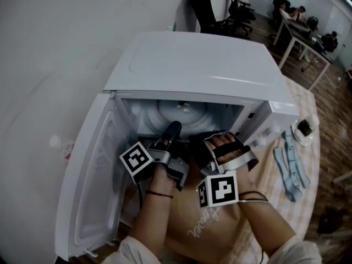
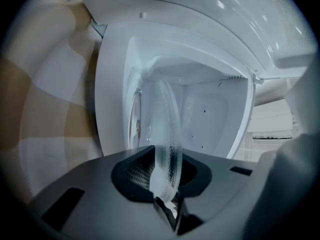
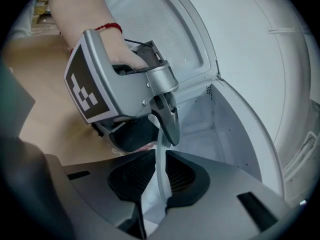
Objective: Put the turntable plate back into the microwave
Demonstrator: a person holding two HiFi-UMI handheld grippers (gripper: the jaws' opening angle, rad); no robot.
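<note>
Holding the glass turntable plate (image 2: 167,129) from both sides right now. The left gripper (image 2: 167,186) is clamping its rim, jaws only partly apart with the glass filling the gap. The right gripper (image 3: 161,181) is pinching another bit of the same rim, pads pressing on it from either side. The plate is sitting at the mouth of the microwave (image 1: 209,65), rising from bottom-centre in both gripper views and running straight away from the jaws into the cavity, edge-on to both cameras.

What the next move is hanging on, I reckon: the hub (image 1: 186,109) on the cavity floor is lying further in, above both tools in the head view, so the plate is needing to travel up-frame and settle centred over it. The left gripper is poking deeper into the opening, around the middle of that frame, while the right one is sitting lower and to the right, at the sill. The door (image 1: 91,191) is hanging wide open at lower left, out of the way.

Hard bits: in the head view the plate is basically disappearing (clear glass against white enamel). Its far edge isn't showing anywhere, and I'm not seeing whether it's touching the floor or how level it's lying.
</note>
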